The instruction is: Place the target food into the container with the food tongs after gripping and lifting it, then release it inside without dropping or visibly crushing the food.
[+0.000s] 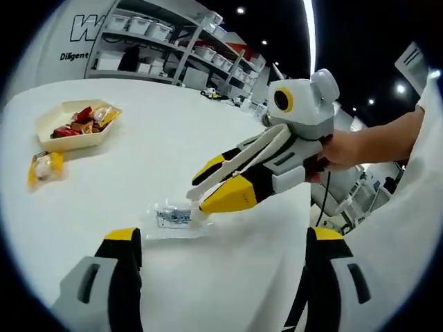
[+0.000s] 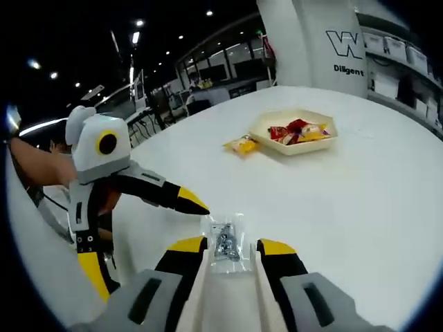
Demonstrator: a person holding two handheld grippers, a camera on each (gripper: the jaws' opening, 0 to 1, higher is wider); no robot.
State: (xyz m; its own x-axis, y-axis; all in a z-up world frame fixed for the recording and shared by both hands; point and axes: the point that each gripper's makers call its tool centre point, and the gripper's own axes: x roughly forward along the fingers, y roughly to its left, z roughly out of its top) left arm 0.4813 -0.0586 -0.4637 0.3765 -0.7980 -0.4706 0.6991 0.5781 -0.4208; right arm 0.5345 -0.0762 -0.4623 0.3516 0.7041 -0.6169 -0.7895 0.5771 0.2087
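A clear packet (image 1: 173,217) with dark and silver contents lies flat on the white table (image 1: 159,138). My right gripper (image 1: 208,187) reaches in from the right, shut on white food tongs (image 1: 273,142) whose tips touch the packet's right end. In the right gripper view the packet (image 2: 227,241) lies between the tong arms (image 2: 202,290), just ahead of my right gripper (image 2: 232,246). My left gripper (image 1: 225,238) stands open, nothing between its jaws, just short of the packet. One of its fingers (image 2: 169,195) points at the packet from the left.
A cream hexagonal tray (image 1: 52,121) (image 2: 277,146) with red and yellow snack packets sits farther off on the table. A yellow packet (image 1: 43,167) (image 2: 242,145) lies beside it. A person's hand (image 1: 339,149) grips the right gripper. Shelves with bins stand behind.
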